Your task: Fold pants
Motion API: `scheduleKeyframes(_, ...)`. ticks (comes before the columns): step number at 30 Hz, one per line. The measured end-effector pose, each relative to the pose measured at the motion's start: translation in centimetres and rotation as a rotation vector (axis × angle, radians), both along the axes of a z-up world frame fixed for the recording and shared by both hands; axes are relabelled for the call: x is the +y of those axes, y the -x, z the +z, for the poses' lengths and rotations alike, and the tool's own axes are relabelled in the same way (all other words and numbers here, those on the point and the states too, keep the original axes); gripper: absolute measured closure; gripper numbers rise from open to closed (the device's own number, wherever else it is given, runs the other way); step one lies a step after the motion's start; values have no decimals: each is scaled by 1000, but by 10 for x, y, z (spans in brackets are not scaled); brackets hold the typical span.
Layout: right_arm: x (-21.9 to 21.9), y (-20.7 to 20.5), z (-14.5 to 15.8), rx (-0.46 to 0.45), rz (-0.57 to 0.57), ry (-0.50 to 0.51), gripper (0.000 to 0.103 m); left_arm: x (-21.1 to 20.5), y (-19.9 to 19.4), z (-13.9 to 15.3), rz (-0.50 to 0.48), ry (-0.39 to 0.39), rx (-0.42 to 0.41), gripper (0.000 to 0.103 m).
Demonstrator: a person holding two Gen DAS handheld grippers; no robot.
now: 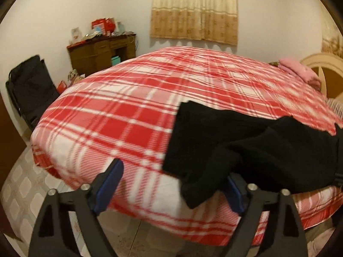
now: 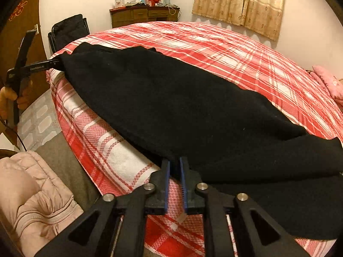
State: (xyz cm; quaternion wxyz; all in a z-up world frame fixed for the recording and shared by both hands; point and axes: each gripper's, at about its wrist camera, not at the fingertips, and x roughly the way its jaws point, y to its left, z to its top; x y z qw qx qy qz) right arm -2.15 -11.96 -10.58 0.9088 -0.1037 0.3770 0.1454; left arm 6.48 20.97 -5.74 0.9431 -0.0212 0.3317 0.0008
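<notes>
Black pants (image 2: 182, 107) lie stretched along the near edge of a bed with a red and white plaid cover (image 2: 235, 53). My right gripper (image 2: 175, 162) is at their near hem; its jaws stand a narrow gap apart, the cloth edge sits at the tips, and the pads do not press on it. In the left wrist view the pants (image 1: 246, 145) lie to the right, with one end draped over the right finger. My left gripper (image 1: 174, 180) is wide open. From the right wrist view the left gripper (image 2: 45, 64) shows at the pants' far end, held by a hand (image 2: 8, 96).
A pink pillow (image 1: 298, 70) lies by the headboard (image 1: 325, 75). A wooden desk (image 1: 100, 53) with clutter and a black chair (image 1: 32, 85) stand beyond the bed. There is tiled floor (image 1: 19, 182) to the left. A person's pink quilted sleeve (image 2: 32, 192) is near the bed edge.
</notes>
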Motion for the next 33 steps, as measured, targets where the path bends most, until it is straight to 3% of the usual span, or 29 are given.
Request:
scheduleKeyframes(1,-2,1,2,15,15,-35,64,5,2,1,13,-3,6,8)
scheduleKeyframes(3,-2,4,6,24,30,-71,52,9,6,4,27,-30,4,5)
scheduleKeyframes(8,6,11,28,-17,63,-111,52,-7,11,-1,3,-115,-6,6)
scheduleKeyframes(14,21,-13,58,-33,118,-260,52,-8,32,-15,-122,-124,54,6)
scheduleKeyframes(16,33,-23,62,-50,127,-264,52,2,39,-15,-128,-58,71,6)
scheduleKeyframes(20,57,-38,63,-53,147,-271,52,14,40,-8,-152,223,107,16)
scheduleKeyframes(22,64,-42,62,-51,164,-286,52,12,38,-11,-153,321,119,16)
scheduleKeyframes(29,70,-41,57,-55,168,-298,52,10,14,-18,-70,524,134,17)
scheduleKeyframes(33,62,-43,52,-37,130,-318,52,8,13,-23,-72,593,166,25)
